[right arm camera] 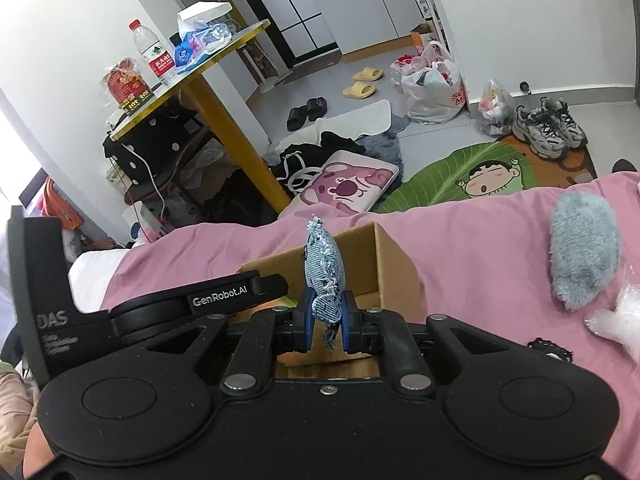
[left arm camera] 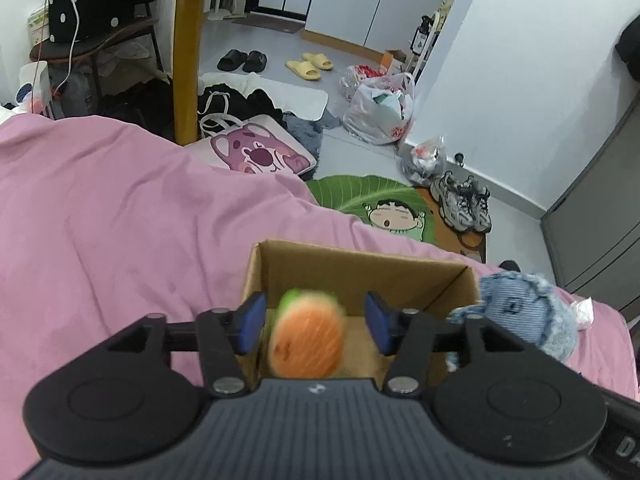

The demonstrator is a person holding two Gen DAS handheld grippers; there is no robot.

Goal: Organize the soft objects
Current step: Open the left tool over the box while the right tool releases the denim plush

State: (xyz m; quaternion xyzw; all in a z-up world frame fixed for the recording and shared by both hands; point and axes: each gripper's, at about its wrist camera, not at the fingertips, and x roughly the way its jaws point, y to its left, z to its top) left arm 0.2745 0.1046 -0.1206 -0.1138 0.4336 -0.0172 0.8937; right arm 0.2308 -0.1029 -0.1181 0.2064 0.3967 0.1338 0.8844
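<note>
An open cardboard box [left arm camera: 360, 276] stands on the pink bedcover [left arm camera: 120, 220]. My left gripper [left arm camera: 314, 305] is open over the box. A blurred orange and green soft toy [left arm camera: 308, 336] sits between its blue pads, with a gap on each side. My right gripper [right arm camera: 326, 300] is shut on a blue denim soft toy [right arm camera: 322, 264], held upright over the box's near edge [right arm camera: 394, 264]. That denim toy [left arm camera: 520, 308] also shows at the box's right side in the left wrist view.
A grey-blue fluffy plush [right arm camera: 582, 252] and a white fluffy thing [right arm camera: 618, 316] lie on the bed to the right. Past the bed edge are a leaf rug [left arm camera: 376, 200], a pink bag [left arm camera: 260, 156], sneakers [left arm camera: 464, 200] and a yellow table leg [left arm camera: 188, 48].
</note>
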